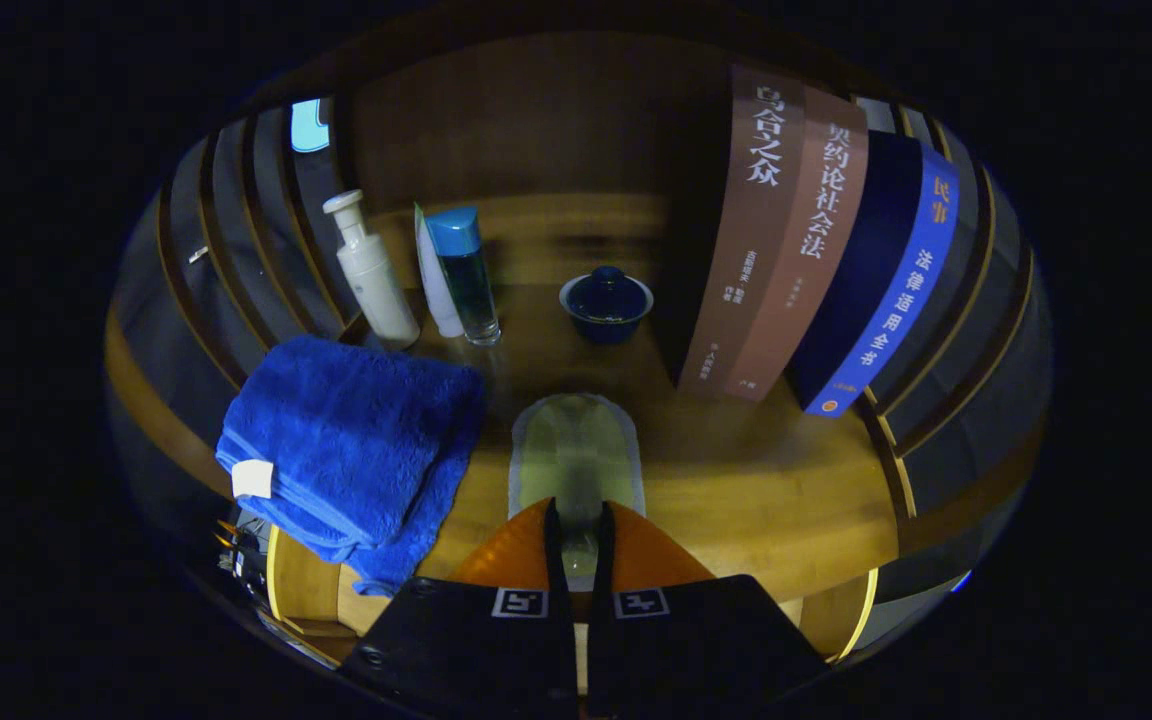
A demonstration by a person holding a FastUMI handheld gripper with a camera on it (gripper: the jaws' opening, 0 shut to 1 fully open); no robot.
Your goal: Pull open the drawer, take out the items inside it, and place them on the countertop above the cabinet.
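Note:
My gripper [576,512] hangs over the wooden countertop [756,490], its fingers drawn close together. They press on the near end of a flat pale green item with a light rim [576,455]. That item stretches forward from the fingertips and lies on or just above the countertop; I cannot tell which. A folded blue towel [346,440] with a white tag lies to the left of the fingers, at the countertop's front left corner.
Beyond the green item stands a dark blue lidded cup [606,305]. A white pump bottle [371,270], a white tube [433,275] and a blue-capped bottle [466,275] stand at the back left. Several books [816,250] stand upright on the right. Slatted walls flank both sides.

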